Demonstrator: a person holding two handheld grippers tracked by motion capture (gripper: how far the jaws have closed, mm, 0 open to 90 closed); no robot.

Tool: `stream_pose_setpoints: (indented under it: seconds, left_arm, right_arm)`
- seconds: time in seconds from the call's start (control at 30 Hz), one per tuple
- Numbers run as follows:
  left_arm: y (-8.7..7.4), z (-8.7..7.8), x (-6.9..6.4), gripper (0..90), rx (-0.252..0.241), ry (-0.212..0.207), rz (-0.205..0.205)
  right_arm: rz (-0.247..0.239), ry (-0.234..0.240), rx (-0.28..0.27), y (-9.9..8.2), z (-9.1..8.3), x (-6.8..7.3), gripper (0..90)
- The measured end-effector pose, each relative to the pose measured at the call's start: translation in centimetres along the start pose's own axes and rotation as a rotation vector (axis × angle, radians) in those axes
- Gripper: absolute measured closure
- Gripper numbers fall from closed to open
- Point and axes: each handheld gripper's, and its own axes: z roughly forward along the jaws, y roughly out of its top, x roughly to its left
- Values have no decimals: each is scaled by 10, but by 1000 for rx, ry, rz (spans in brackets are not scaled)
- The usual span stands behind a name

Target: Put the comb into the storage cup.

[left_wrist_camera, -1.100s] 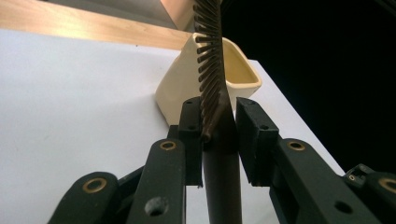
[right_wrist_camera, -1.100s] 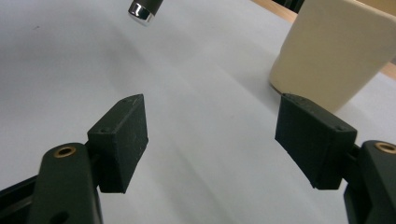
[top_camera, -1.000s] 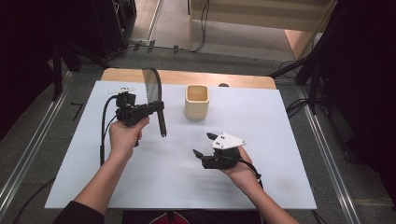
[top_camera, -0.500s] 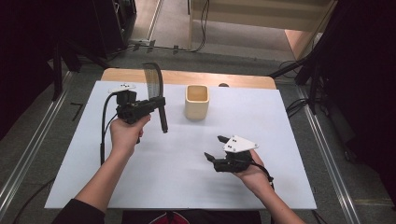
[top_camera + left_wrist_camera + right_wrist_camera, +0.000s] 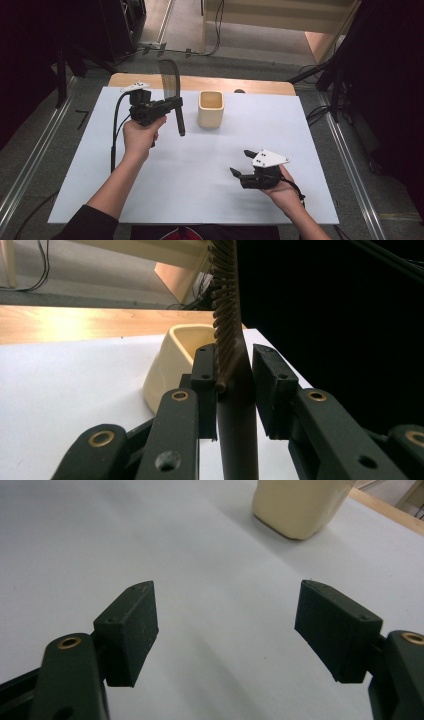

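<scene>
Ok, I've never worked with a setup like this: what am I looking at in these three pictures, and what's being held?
There is no robot arm here. A person holds a two-jaw gripper in each hand at a white table.

The high view looks down from above the person's side. The other two come from cameras that ride on the grippers and look along their black jaws.

The left gripper is shut on the dark handle of a hairbrush, held above the table with the bristled head up; its own view shows the handle between the pads. The right gripper is open and holds nothing; its view shows bare table between the jaws.

A cream cup stands on the table beyond both.
</scene>
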Motion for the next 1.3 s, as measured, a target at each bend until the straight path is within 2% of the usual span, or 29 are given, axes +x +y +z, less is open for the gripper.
stream_pose_setpoints:
  seconds: [0.13,0.23,0.47,0.73,1.0,1.3]
  left_arm:
    - [6,2,-4,739,-11,-1,7]
    - [10,5,-9,739,-10,-6,25]
    - [22,12,-16,739,-24,-7,48]
    - [36,20,-21,739,-44,-3,54]
    - [46,33,-23,739,-57,6,65]
    - [52,48,-23,739,-82,-8,67]
  right_arm:
    - [34,-3,3,-5,-3,-2,234]
    - [43,-9,5,-7,-6,-2,234]
    - [52,-13,15,-14,-13,-5,233]
    - [54,-23,15,-19,-21,-8,233]
    - [62,-22,15,-22,-25,-10,233]
    - [59,-13,15,-23,-26,-11,233]
